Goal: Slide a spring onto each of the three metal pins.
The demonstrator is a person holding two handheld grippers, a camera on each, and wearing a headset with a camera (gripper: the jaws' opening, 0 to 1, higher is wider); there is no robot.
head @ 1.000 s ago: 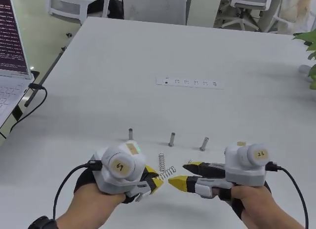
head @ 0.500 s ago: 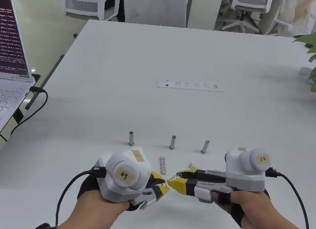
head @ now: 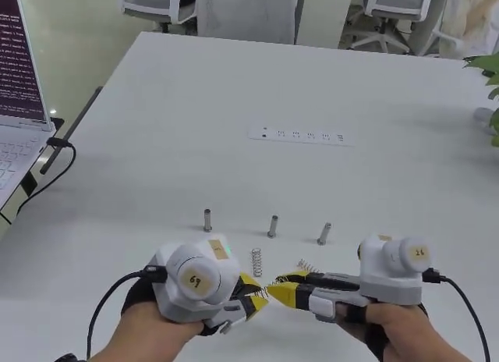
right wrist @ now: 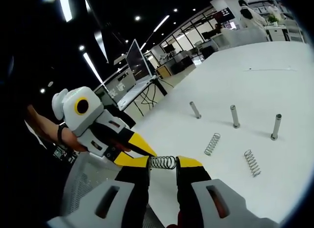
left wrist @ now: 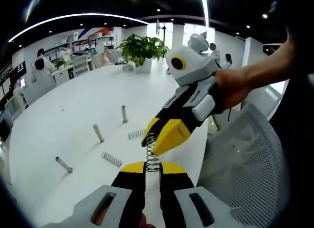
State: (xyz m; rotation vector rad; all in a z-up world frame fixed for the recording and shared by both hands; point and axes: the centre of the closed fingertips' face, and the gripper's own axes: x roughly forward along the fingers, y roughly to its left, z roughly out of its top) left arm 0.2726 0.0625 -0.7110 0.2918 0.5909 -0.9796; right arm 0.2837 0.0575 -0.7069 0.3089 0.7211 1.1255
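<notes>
Spring (right wrist: 163,162): fine wire coil, held in the air at the near table (head: 234,97) edge, the jaws of left gripper (left wrist: 152,167) and right gripper (right wrist: 163,163) both clenched on it. Step, as judged: regrasp before the first threading. Next, the coil's bore must line up over a pin. Left pin (head: 207,219), middle pin (head: 273,225) and right pin (head: 324,233): smooth metal cylinders, bare, farther off. Second spring (head: 256,261) and third spring (head: 308,266) lie loose between.
</notes>
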